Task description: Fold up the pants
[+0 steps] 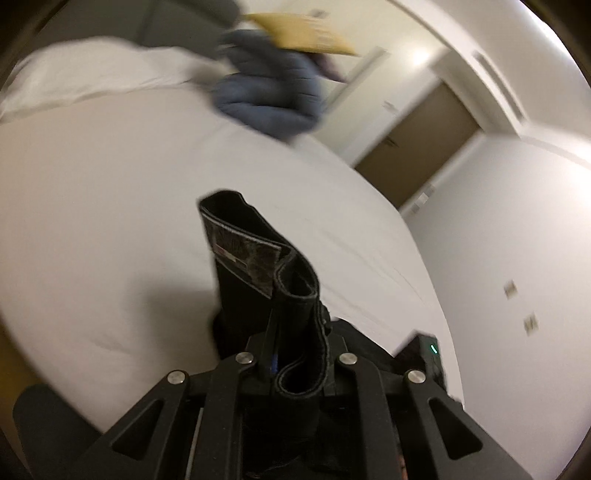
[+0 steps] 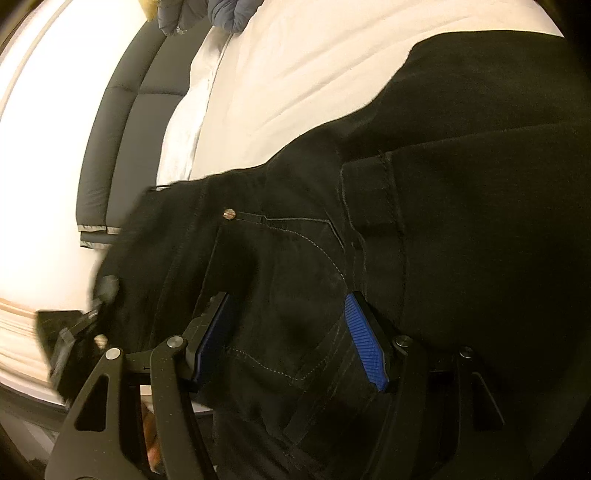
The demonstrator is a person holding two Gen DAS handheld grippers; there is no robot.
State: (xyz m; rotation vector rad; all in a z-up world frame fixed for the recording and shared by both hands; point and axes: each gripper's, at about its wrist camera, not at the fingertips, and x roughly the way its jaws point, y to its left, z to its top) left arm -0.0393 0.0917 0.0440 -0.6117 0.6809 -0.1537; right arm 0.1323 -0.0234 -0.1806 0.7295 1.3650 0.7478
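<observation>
Black pants (image 2: 443, 184) lie spread on a white bed (image 1: 110, 203); a rivet and pocket stitching show in the right wrist view. My left gripper (image 1: 291, 332) is shut on a folded piece of the pants' waistband (image 1: 243, 236), which stands up above the duvet with its inner label showing. My right gripper (image 2: 290, 332) rests on the pocket area with its blue pads (image 2: 365, 343) spread apart. Pants cloth bulges between them, but both pad faces show bare. At the left edge of the right wrist view the pants' corner rises, blurred.
A blue-grey puffy jacket (image 1: 269, 92) and a tan paper packet (image 1: 306, 33) lie at the bed's far end beside a pillow (image 1: 92, 70). A grey padded headboard (image 2: 122, 129) runs along the bed. A brown door (image 1: 417, 147) and white walls stand beyond the bed's right edge.
</observation>
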